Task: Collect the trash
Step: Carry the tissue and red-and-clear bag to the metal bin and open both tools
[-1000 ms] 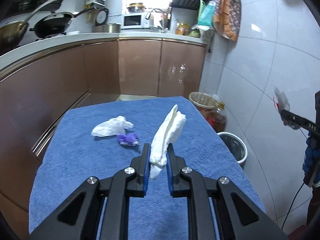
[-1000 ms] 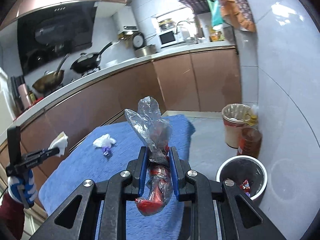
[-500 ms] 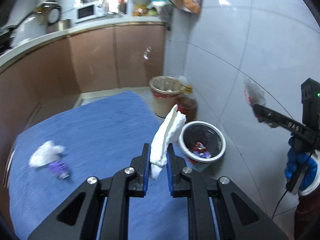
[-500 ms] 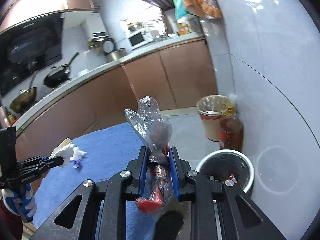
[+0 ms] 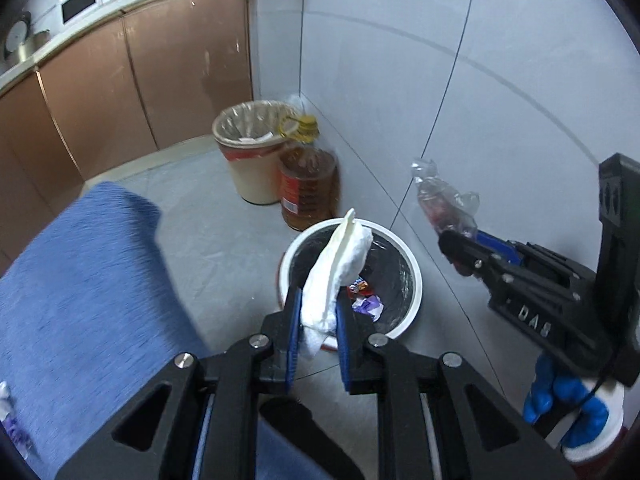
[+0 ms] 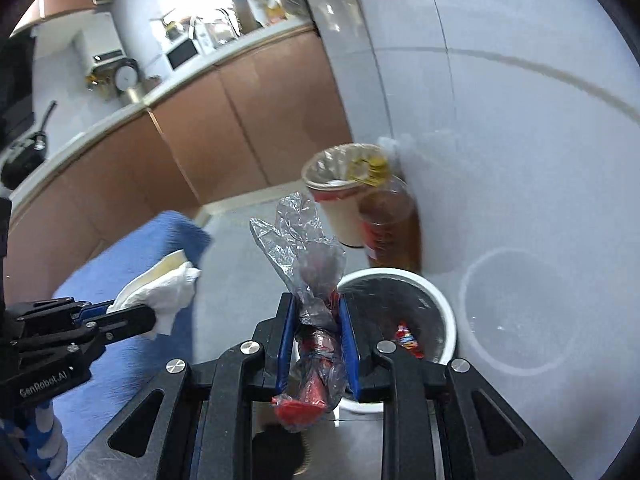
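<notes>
My left gripper [image 5: 318, 300] holds a crumpled white tissue [image 5: 340, 256] between its blue pads. Its jaws are opening slightly, though the tissue still sits pinched between them. The tissue hangs over the near rim of a white bin [image 5: 416, 280] with a black liner and a few wrappers inside. My right gripper [image 6: 318, 300] is shut on a clear plastic wrapper with red inside [image 6: 308, 256], just left of the same bin [image 6: 444, 308]. Each gripper shows in the other's view: the right gripper [image 5: 448, 240] with its wrapper [image 5: 440, 200], and the left gripper [image 6: 140, 312] with its tissue [image 6: 160, 288].
A beige lined bin [image 5: 252, 152] and an oil bottle [image 5: 308, 192] stand against the tiled wall behind the white bin. The blue-covered table [image 5: 80, 300] lies to the left, with a purple scrap [image 5: 12, 432] at its edge. Brown cabinets [image 5: 160, 72] run along the back.
Both grippers have swung right, off the blue table and down toward the white bin, each keeping its piece of trash. The bin now lies close below both.
</notes>
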Available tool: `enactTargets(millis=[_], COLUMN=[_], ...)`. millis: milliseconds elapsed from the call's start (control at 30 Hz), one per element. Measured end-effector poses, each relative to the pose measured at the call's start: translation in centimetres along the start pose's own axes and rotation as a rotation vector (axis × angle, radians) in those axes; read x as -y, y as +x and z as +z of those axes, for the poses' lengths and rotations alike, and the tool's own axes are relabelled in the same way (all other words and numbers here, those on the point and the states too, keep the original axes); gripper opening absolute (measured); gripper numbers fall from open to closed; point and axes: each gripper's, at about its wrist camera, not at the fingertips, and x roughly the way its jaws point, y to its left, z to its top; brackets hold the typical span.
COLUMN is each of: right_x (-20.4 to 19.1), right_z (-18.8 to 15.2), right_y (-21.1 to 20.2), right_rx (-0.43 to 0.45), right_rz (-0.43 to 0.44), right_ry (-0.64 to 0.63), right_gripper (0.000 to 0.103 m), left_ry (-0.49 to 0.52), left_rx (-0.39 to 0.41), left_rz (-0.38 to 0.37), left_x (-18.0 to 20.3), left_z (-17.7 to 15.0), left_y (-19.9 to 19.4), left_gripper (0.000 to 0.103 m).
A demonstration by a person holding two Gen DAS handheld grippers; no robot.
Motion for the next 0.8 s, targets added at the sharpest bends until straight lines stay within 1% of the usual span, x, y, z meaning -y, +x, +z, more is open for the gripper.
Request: enactTargets(millis=[133,167,200,233,267,300,333,433,467,567,800], right_x=[1.4,1.7,2.0,2.3,2.6,2.8,3.0,3.5,3.7,3.8,3.1], right_z=[0.0,0.0,0.0,0.0,0.0,0.0,-0.1,-0.3,-0.4,-0.6,-0.3], right_y=[2.2,2.6,3.0,3.4,3.8,4.1,4.4,4.8,4.9,5.0,4.0], right_rx=[-0.024,-0.031,-0.036,-0.043,-0.049,-0.055,-0.060,-0.070,-0.073,-0.077,-0.061], right_rz=[-0.031,-0.038,-0.044,-0.055,-0.062,-0.072,-0.082,-0.108,-0.113,-0.135,-0.143], right_ry=[0.014,0.017,0.018,0.018,0.018,0.018,0.019,0.024,0.025,0.026,0.040], right_gripper=[0.023,0.023,0.023,0.023,0.023,0.023,0.026,0.039,0.041,0.044,0.049], left_ry=[-0.007,-0.011,-0.012,-0.009,-0.006,-0.006,-0.010,-0.026,-0.028,-0.034,-0.069], left_rx=[-0.044,-0.054,-0.061,-0.066,-0.069,-0.070,-0.070,-0.073,-0.074,-0.073,-0.035], left_rz=[-0.017,-0.026,-0.033,-0.034,-0.033,-0.032,-0.038,-0.046,-0.045,-0.045,-0.046], left_x=[1.1,1.4,1.7,1.8,2.0,2.2,2.3,2.3,2.3,2.2,1.2], left_z=[1.4,1.6,1.7,1.9,2.0,2.0,2.1,1.9,1.8,1.4,0.8], left_y=[4.3,5.0,5.8,6.4,6.8,7.3,7.7,8.0,8.1,7.7,5.2], left_gripper=[0.017,0.018,0.024,0.028,0.035,0.039,0.040,0.045,0.046,0.046,0.046])
